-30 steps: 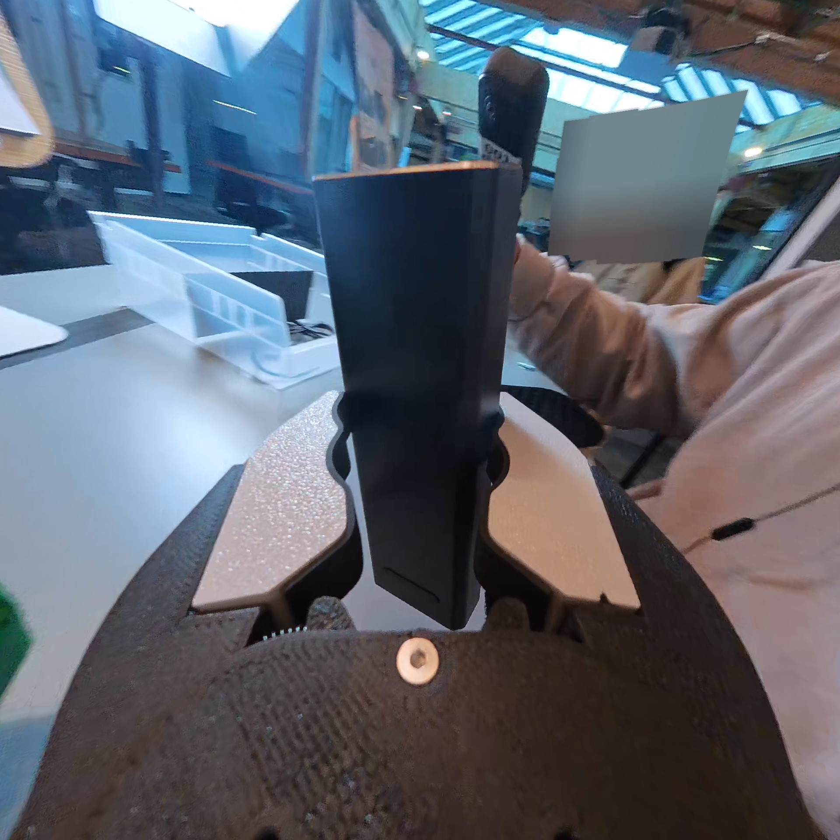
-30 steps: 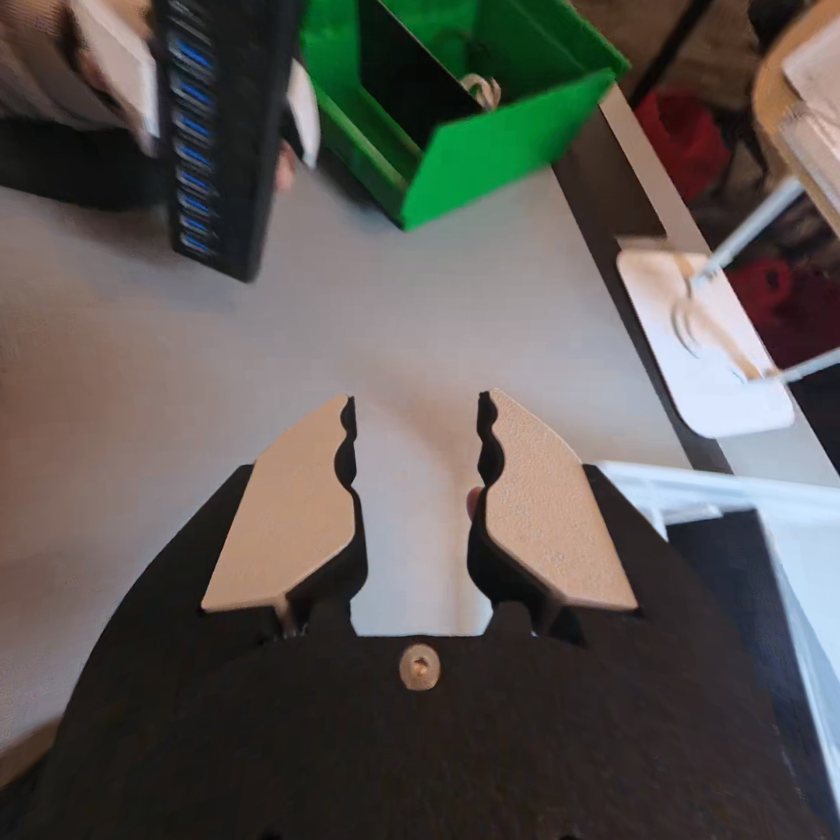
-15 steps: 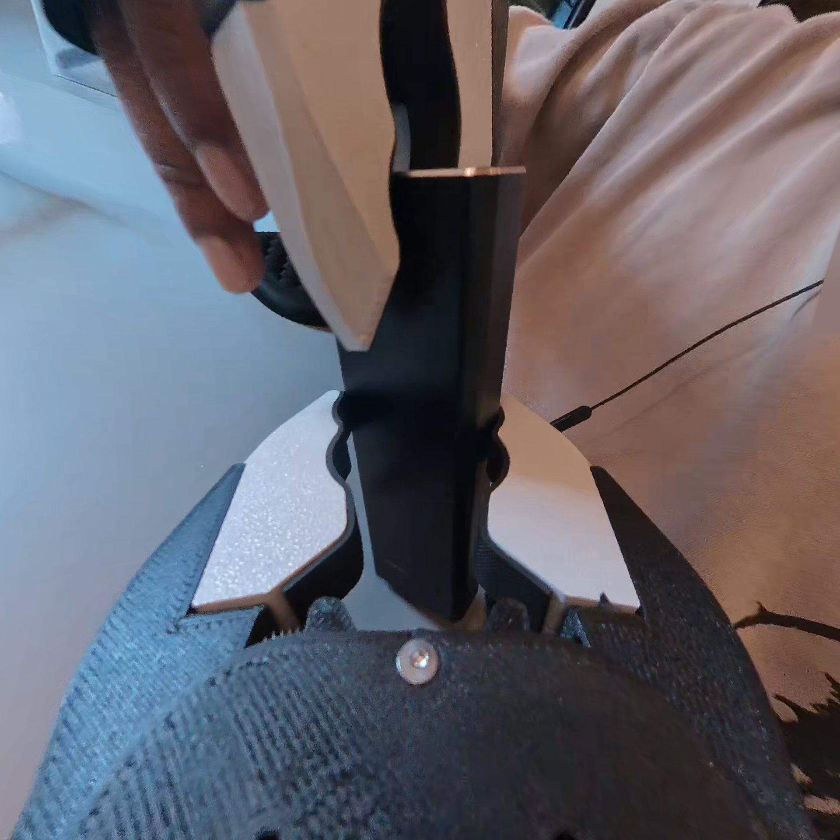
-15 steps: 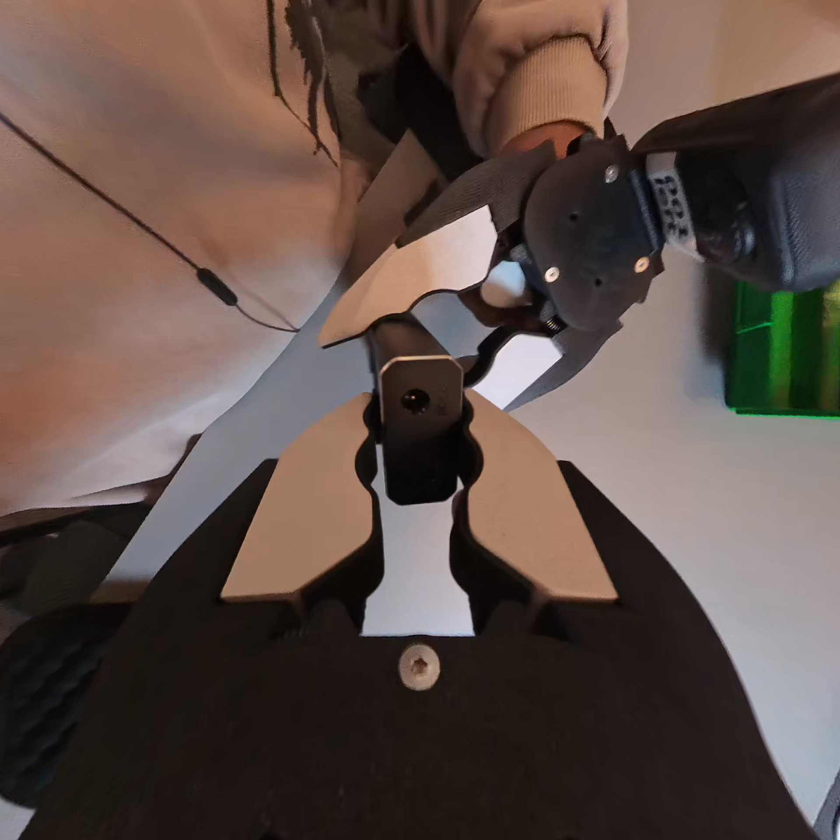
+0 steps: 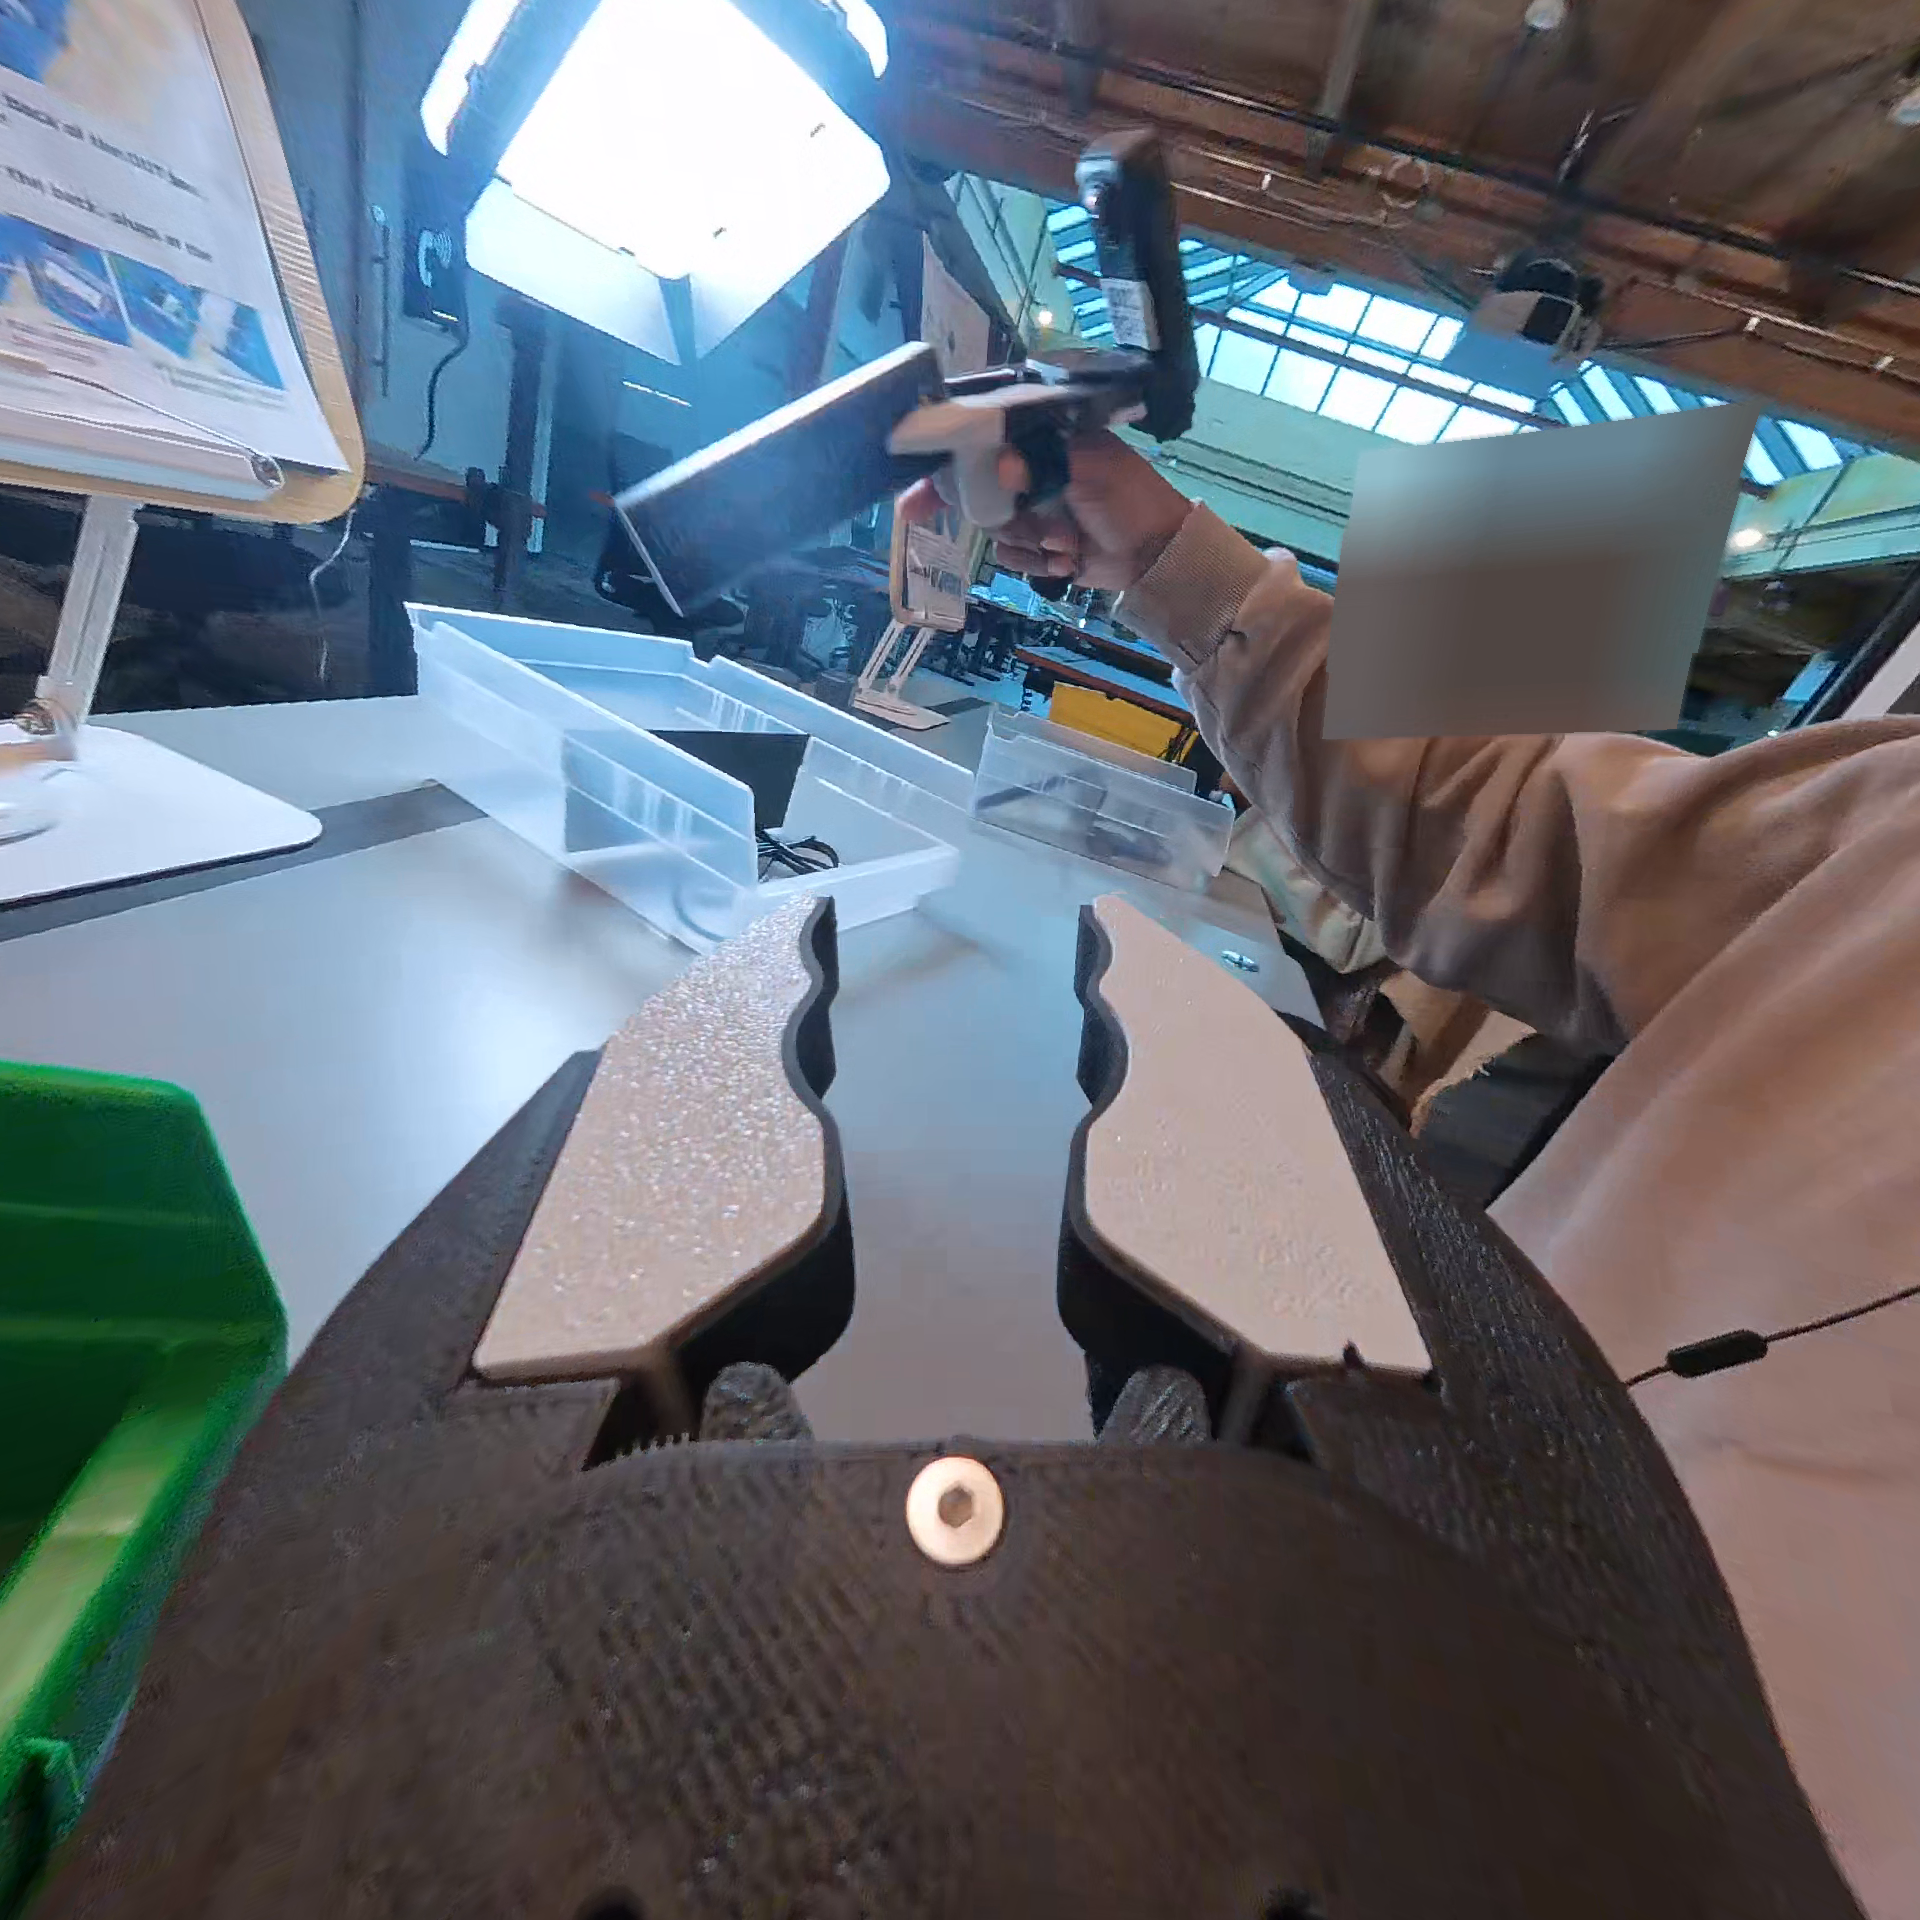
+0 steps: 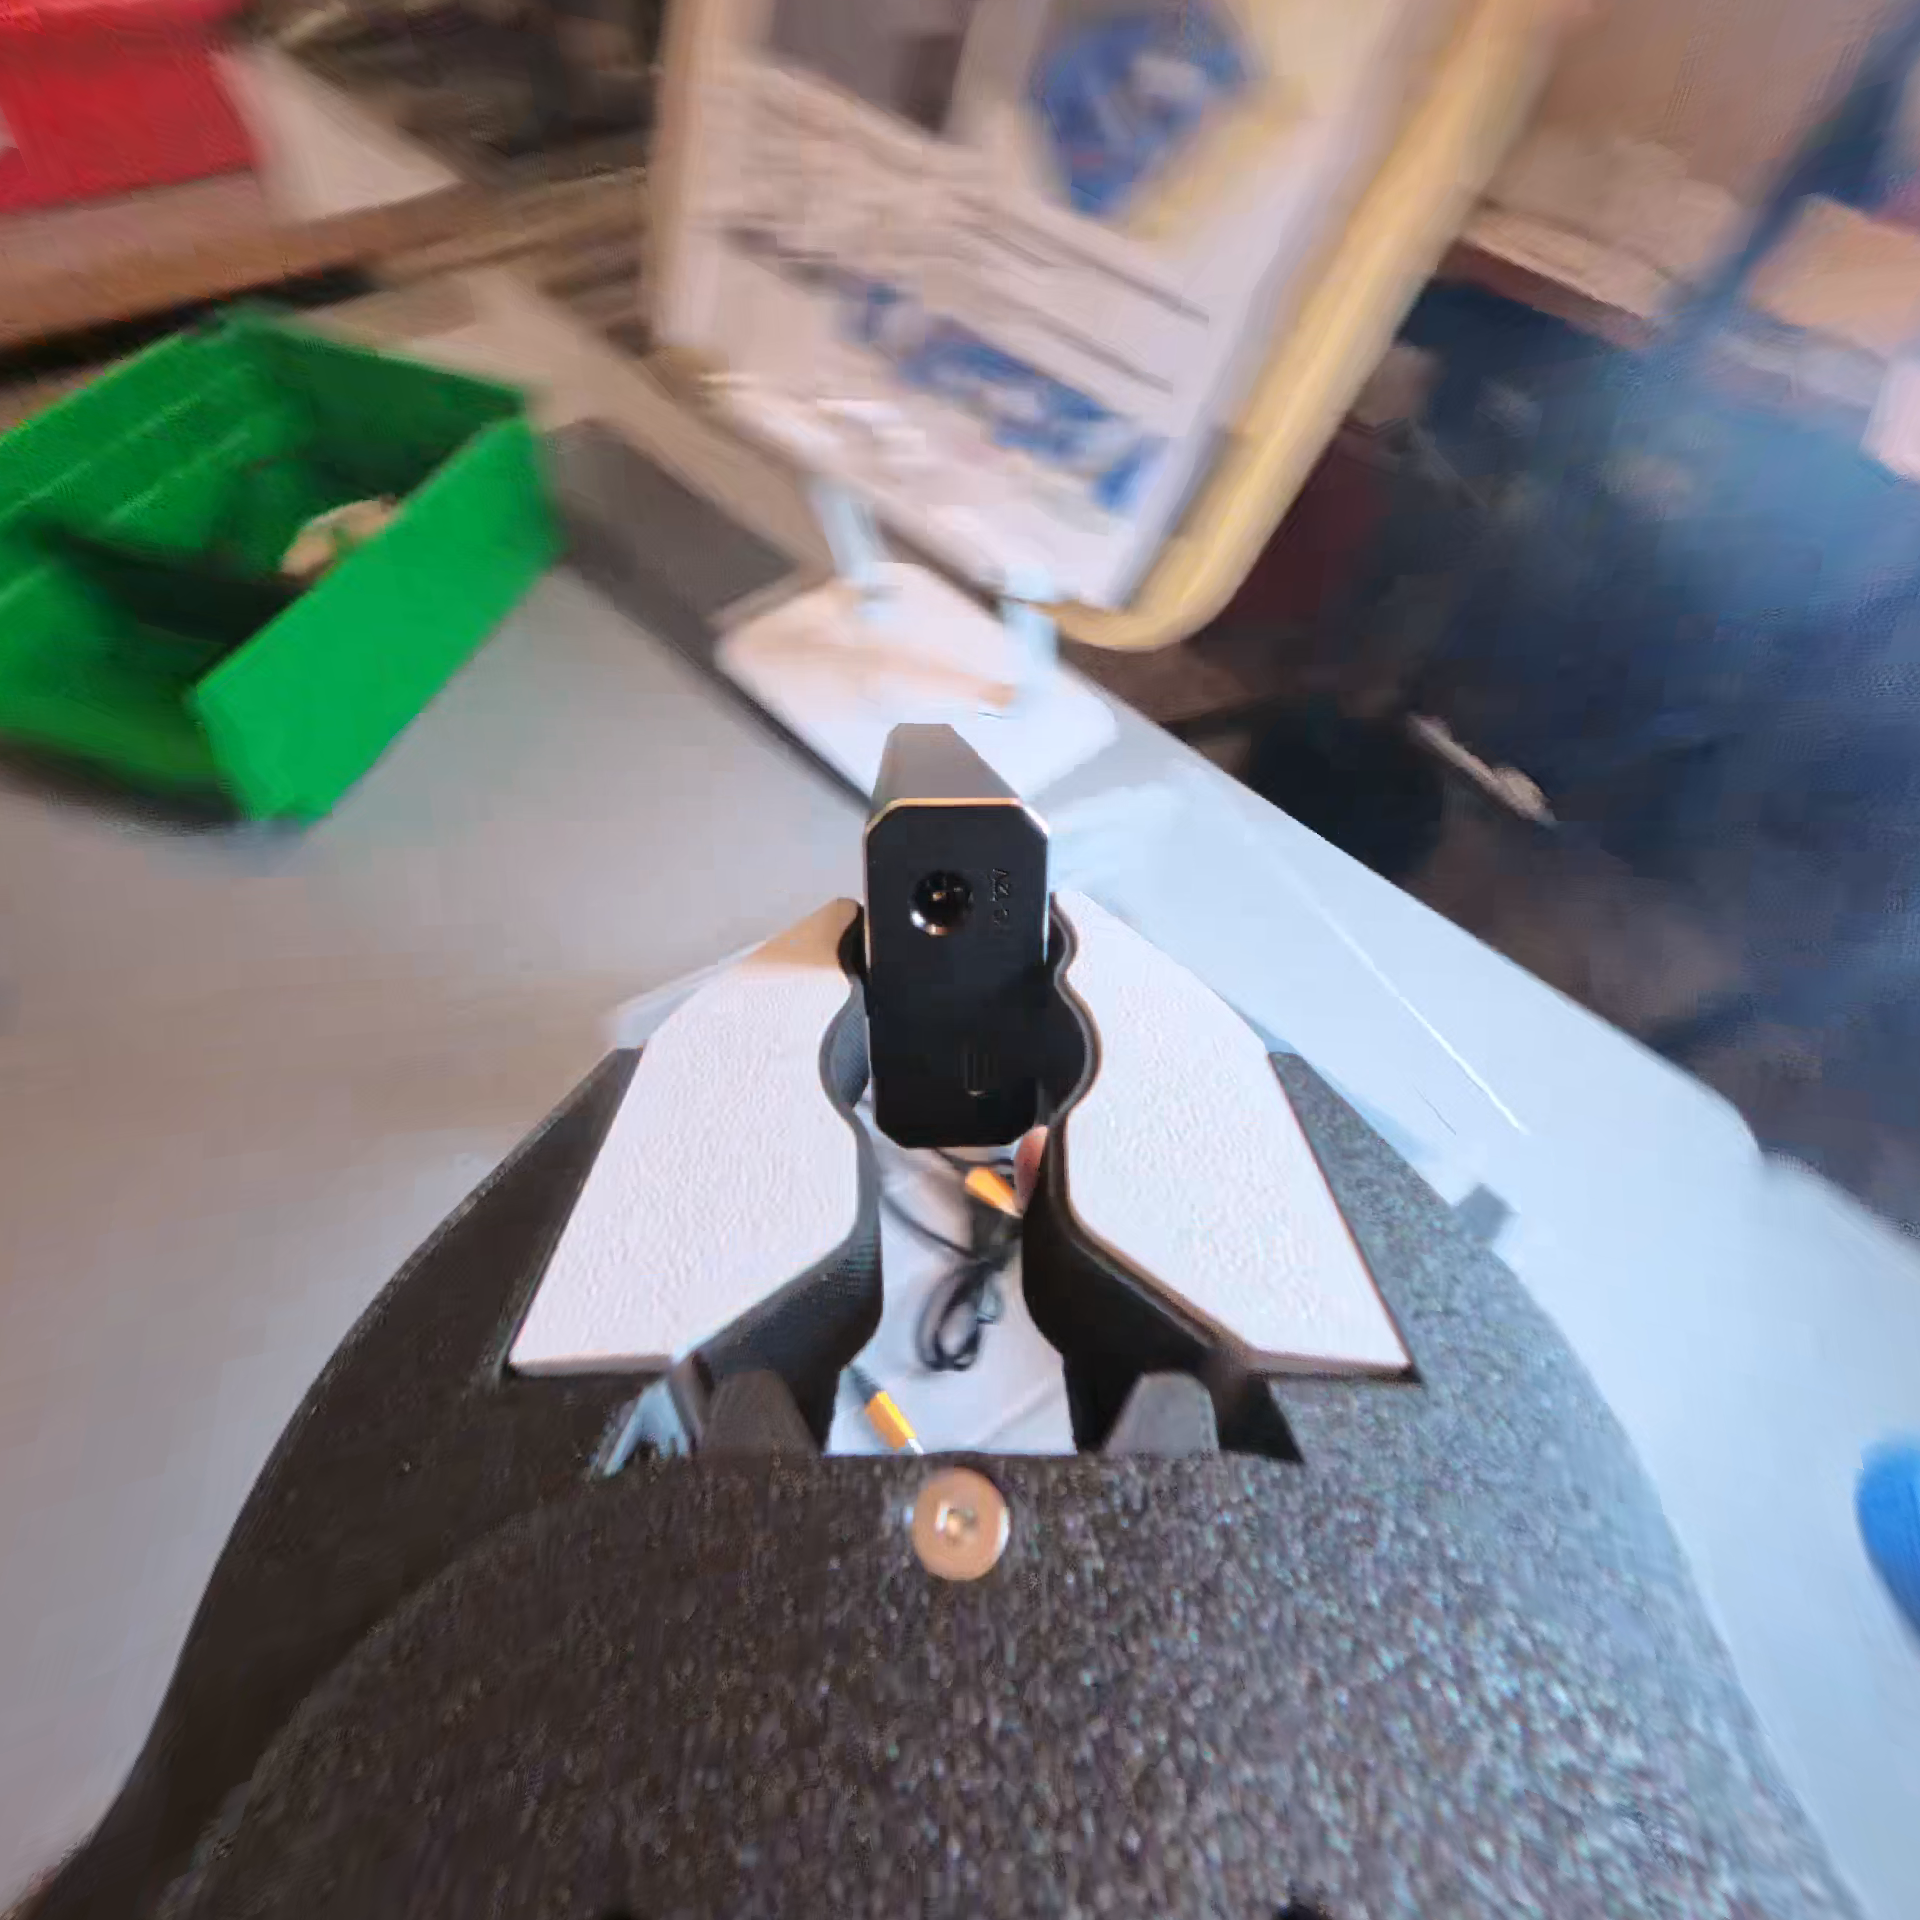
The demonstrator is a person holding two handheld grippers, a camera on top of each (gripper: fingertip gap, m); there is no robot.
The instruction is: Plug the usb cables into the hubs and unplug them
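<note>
My left gripper (image 5: 951, 935) is open and empty, low over the grey table (image 5: 312, 1018). My right gripper (image 6: 956, 925) is shut on one end of a long black USB hub (image 6: 956, 956), both pads pressed on its sides. The hub's end face with a round socket points at the camera. In the left wrist view the right gripper (image 5: 997, 416) holds the hub (image 5: 769, 488) high in the air, beyond the clear tray (image 5: 644, 707). A black cable (image 5: 795, 857) lies in that tray. It shows below my right jaws as a black cable with orange plugs (image 6: 966, 1309).
A green bin (image 5: 94, 1299) stands at the left near my left gripper and also shows in the right wrist view (image 6: 312, 582). A document stand on a white base (image 5: 156, 260) stands at the back left. A second clear bin (image 5: 1101, 800) and the person's sleeve (image 5: 1507, 831) are on the right.
The hub passed from my left gripper to my right one. The left let go and its jaws narrowed on nothing. The right carried the hub up and away.
</note>
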